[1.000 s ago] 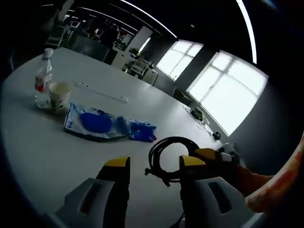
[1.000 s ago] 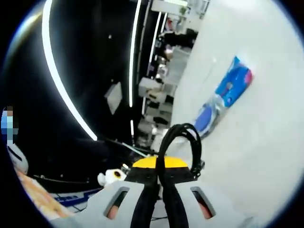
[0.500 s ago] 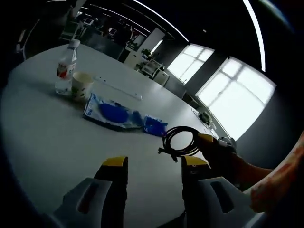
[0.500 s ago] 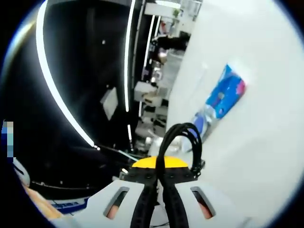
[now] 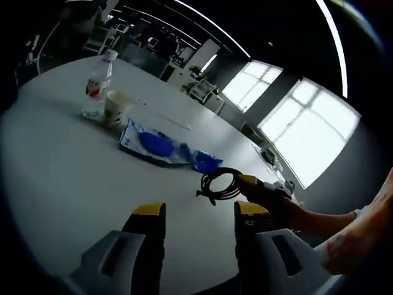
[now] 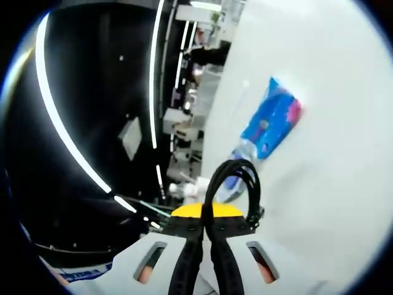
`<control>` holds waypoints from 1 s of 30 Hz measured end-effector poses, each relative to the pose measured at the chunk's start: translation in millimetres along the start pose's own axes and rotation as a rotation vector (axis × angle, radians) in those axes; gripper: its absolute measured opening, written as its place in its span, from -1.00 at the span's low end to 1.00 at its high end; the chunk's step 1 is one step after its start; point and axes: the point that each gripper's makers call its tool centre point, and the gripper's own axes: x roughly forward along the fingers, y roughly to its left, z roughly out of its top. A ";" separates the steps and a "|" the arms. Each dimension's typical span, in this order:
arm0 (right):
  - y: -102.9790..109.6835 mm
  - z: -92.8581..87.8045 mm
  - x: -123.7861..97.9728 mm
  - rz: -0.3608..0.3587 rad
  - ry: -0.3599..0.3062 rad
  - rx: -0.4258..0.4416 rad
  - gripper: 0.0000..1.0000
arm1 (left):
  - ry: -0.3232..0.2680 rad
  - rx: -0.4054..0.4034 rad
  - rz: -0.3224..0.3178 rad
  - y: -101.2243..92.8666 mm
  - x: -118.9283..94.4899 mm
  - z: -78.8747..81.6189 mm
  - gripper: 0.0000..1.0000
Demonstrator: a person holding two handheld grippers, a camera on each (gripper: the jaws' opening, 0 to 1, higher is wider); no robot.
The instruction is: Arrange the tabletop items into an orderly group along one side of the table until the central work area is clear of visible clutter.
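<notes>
With the right hand-held gripper (image 6: pixel 206 222) pinching the cable (image 6: pixel 235 184) above the worktop (image 5: pixel 55 184), set it just beside the blue pack (image 5: pixel 161 146) at 12 o'clock, left hand-held gripper (image 5: pixel 191 215) spread and idle.

Clear plastic water bottle with red label (image 5: pixel 98 86): upright, upper left. White paper cup (image 5: pixel 115 108): upright, just beside it. Blue plastic packet (image 5: pixel 155 145): flat, centre. Coiled black cable (image 5: pixel 218 185): lifted, centre right.
</notes>
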 end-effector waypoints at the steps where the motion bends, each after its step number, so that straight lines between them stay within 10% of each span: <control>1: -2.0 1.2 -0.4 0.002 -0.005 0.009 -1.00 | 0.001 0.000 0.001 0.5 -0.3 -0.3 -0.13; 18: -70.5 1.3 -25.0 -0.342 -0.059 -0.056 -0.96 | 0.018 -0.004 -0.024 -1.4 5.3 -0.5 -0.16; 30: -79.4 1.2 -26.3 -0.398 -0.058 -0.110 -0.91 | 0.036 -0.020 -0.006 11.7 0.9 -9.9 -0.16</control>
